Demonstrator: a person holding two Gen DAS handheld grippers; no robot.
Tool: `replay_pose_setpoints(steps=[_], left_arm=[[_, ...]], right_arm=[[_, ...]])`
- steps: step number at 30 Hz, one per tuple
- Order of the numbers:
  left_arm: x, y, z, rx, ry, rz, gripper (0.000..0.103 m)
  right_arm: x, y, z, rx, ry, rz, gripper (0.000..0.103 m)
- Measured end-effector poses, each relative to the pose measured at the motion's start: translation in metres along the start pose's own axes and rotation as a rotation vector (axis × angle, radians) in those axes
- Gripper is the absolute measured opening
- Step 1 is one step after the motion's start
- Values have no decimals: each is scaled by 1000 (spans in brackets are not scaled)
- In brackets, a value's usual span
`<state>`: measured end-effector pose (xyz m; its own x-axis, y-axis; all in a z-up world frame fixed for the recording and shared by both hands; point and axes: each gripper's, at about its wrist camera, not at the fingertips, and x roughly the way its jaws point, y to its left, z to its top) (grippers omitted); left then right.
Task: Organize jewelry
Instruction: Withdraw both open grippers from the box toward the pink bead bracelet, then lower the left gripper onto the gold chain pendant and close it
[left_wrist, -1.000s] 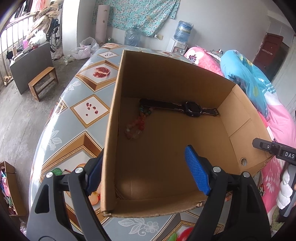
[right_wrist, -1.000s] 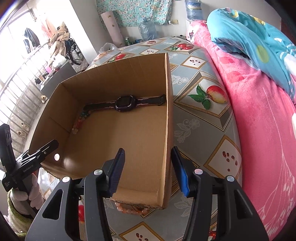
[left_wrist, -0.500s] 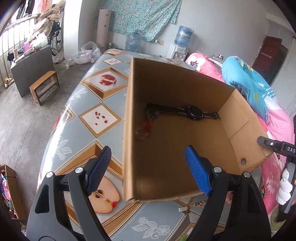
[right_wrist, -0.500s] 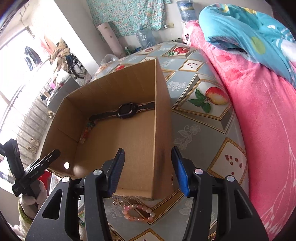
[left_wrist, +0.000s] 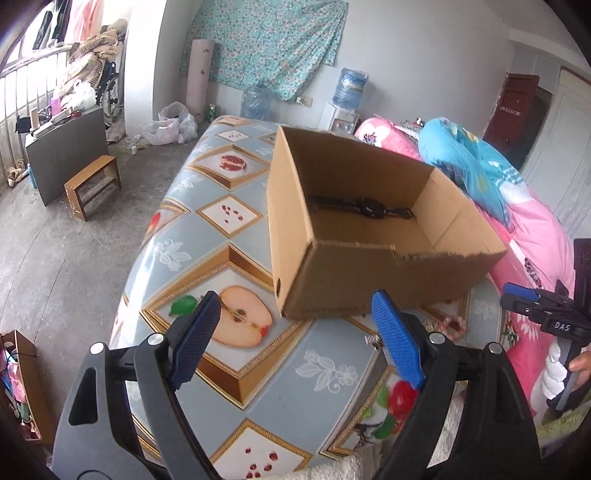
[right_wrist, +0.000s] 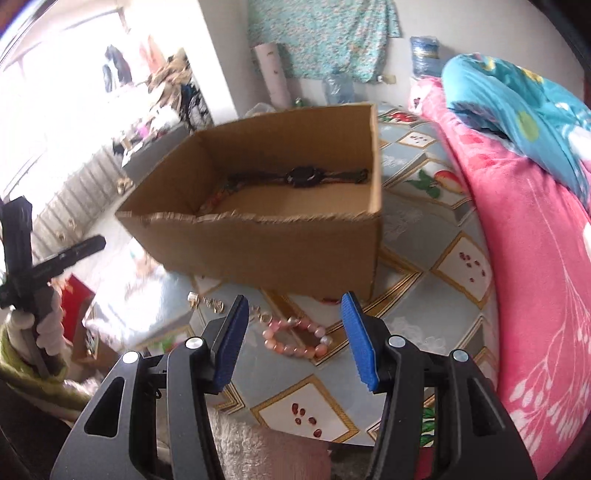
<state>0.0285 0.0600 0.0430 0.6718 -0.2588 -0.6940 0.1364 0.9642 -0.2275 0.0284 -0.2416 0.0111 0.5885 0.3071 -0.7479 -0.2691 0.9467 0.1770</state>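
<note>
An open cardboard box stands on the fruit-patterned table. A black watch lies along its far wall, with a coloured bead bracelet at its left end. A pink bead bracelet and small metal pieces lie on the table in front of the box. My left gripper is open and empty, near the box's front left corner. My right gripper is open and empty, just above the pink bracelet.
A pink blanket and a blue quilt lie right of the table. A wooden stool and a grey cabinet stand on the floor to the left. Water bottles stand by the far wall.
Both grippers have pulled back toward me and off the box walls they straddled. The box now stands farther away, and the pink bracelet and metal pieces have come into view.
</note>
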Motion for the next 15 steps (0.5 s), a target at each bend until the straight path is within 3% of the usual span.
replay_pose_setpoints(steps=[4, 8, 10, 13, 15], left_arm=[[12, -17, -30, 38, 69, -10, 80], [25, -31, -50, 69, 106, 4, 80], [31, -39, -57, 110, 114, 24, 80], [35, -47, -62, 145, 118, 19, 80], [37, -51, -63, 168, 116, 18, 80]], right_arm=[[34, 33, -13, -155, 81, -35, 50], [63, 45, -23, -257, 160, -120, 40], [71, 46, -27, -277, 170, -135, 35], [71, 41, -24, -253, 168, -150, 19], [70, 32, -22, -219, 160, -182, 16]])
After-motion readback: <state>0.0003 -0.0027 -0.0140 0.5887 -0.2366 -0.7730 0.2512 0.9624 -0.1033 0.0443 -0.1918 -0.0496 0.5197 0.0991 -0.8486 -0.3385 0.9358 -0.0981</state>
